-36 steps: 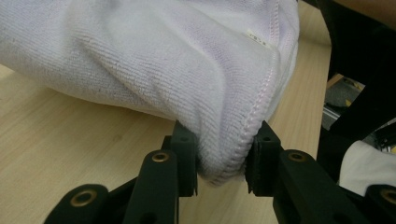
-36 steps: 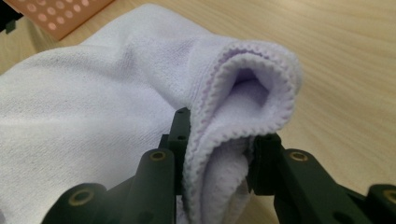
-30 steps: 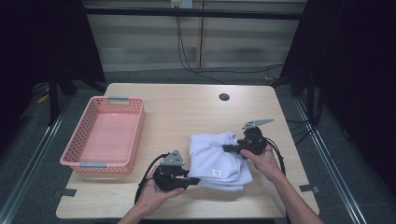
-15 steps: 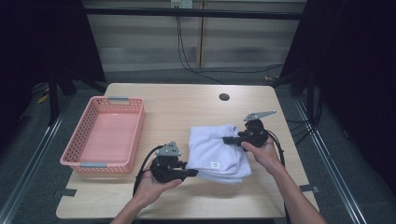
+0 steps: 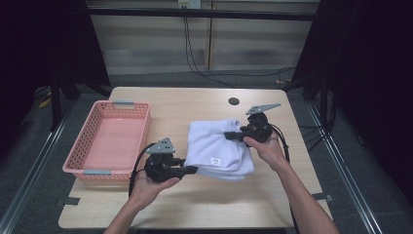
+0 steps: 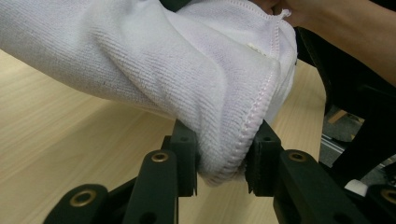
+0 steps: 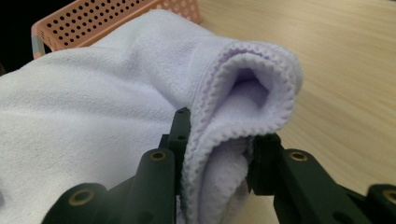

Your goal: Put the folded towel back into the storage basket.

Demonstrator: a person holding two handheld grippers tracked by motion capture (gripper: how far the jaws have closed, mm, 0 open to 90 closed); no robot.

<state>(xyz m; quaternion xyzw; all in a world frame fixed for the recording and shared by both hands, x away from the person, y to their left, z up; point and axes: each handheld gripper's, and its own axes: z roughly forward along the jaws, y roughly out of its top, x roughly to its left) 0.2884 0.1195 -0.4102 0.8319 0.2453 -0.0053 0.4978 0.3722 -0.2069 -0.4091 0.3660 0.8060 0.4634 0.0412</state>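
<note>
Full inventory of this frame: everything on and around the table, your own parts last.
towel: 1, white, folded, on the table right of centre, held at two opposite sides
basket: 1, pink, perforated, left part of the table
table: 1, light wood, with a dark round hole near the far edge
cables: several, black, on the floor behind the table
left hand-held gripper: 1, black, shut on the towel's near-left side
right hand-held gripper: 1, black, shut on the towel's far-right side
forearms: 2, coming in from the bottom edge
</note>
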